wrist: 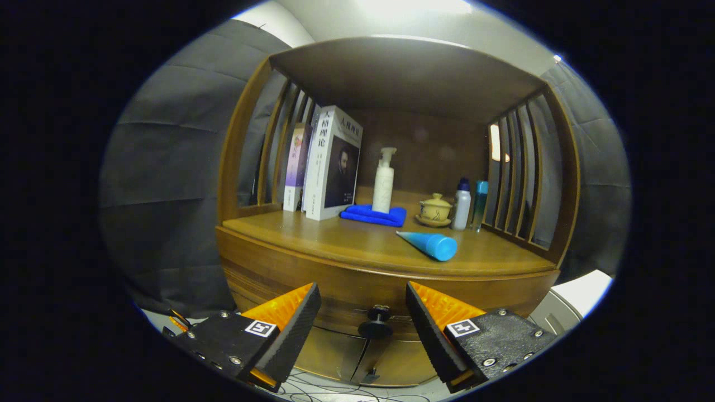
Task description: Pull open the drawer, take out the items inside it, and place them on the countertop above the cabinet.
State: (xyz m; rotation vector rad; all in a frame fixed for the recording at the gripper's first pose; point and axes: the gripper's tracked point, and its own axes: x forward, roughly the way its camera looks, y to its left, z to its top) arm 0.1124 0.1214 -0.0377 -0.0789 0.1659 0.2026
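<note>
My gripper (363, 298) is open, its two fingers spread wide with nothing between them. Just ahead of them, in the gap, sits the dark round knob (375, 325) of the drawer (346, 290), which is shut in the front of the wooden cabinet. Above it lies the countertop (335, 240). A blue tube (430, 244) lies on its side on the countertop, beyond the right finger. What is inside the drawer is hidden.
At the back of the countertop stand books (329, 164), a white pump bottle (384, 181) on a folded blue cloth (373, 215), a lidded tea cup (434, 210) and two small bottles (468, 204). Slatted wooden sides and a top panel enclose the shelf. Cables lie on the floor below.
</note>
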